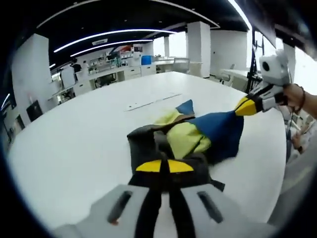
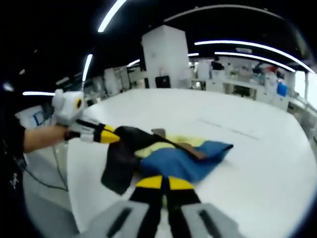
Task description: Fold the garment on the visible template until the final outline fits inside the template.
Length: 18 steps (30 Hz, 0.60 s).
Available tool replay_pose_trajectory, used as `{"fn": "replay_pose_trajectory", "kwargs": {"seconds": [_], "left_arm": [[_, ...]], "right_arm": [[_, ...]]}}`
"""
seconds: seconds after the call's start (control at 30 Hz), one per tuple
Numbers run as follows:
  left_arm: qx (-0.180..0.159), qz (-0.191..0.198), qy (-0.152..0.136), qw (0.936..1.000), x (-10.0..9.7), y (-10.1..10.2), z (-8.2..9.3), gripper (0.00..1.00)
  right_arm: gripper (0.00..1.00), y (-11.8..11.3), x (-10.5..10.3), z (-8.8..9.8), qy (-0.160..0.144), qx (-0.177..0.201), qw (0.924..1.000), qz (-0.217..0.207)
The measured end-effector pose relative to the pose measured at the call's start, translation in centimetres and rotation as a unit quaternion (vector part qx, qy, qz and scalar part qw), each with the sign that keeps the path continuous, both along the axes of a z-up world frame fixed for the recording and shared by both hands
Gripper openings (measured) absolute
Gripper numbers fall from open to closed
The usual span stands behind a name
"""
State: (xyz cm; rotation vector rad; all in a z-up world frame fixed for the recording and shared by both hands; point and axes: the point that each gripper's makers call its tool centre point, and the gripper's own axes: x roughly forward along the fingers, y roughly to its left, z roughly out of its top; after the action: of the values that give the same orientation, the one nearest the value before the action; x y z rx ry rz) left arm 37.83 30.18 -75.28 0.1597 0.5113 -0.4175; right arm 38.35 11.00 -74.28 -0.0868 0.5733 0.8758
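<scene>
A crumpled garment (image 1: 190, 136) in black, yellow-green, blue and brown hangs stretched between both grippers, just above the white table (image 1: 74, 144). My left gripper (image 1: 163, 166) is shut on its black end. My right gripper (image 1: 251, 105) comes in from the right, shut on a corner of the blue part. In the right gripper view, my right gripper (image 2: 161, 182) pinches the blue cloth of the garment (image 2: 173, 159), and the left gripper (image 2: 108, 135) holds the black end at the left. A faint line of the template (image 1: 151, 101) (image 2: 233, 128) marks the table beyond the garment.
The table (image 2: 257, 168) is wide and rounded, with its edge close behind both hands. A person's hand and sleeve (image 2: 29, 139) hold the left gripper. Desks, shelves and a white pillar (image 2: 166, 57) stand far behind. A cable (image 2: 44, 181) hangs below the table edge.
</scene>
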Motion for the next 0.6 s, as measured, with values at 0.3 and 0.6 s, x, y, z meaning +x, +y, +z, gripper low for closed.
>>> {"fn": "replay_pose_trajectory", "kwargs": {"seconds": [0.3, 0.6], "left_arm": [[0.024, 0.046, -0.005, 0.9986, 1.9, 4.1, 0.4, 0.0], [0.041, 0.081, -0.004, 0.9959, 3.0, 7.6, 0.3, 0.0]], "right_arm": [[0.0, -3.0, 2.2, 1.2, -0.005, 0.006, 0.9987, -0.051], [0.0, -7.0, 4.6, 1.4, 0.001, 0.025, 0.9909, -0.133]]}}
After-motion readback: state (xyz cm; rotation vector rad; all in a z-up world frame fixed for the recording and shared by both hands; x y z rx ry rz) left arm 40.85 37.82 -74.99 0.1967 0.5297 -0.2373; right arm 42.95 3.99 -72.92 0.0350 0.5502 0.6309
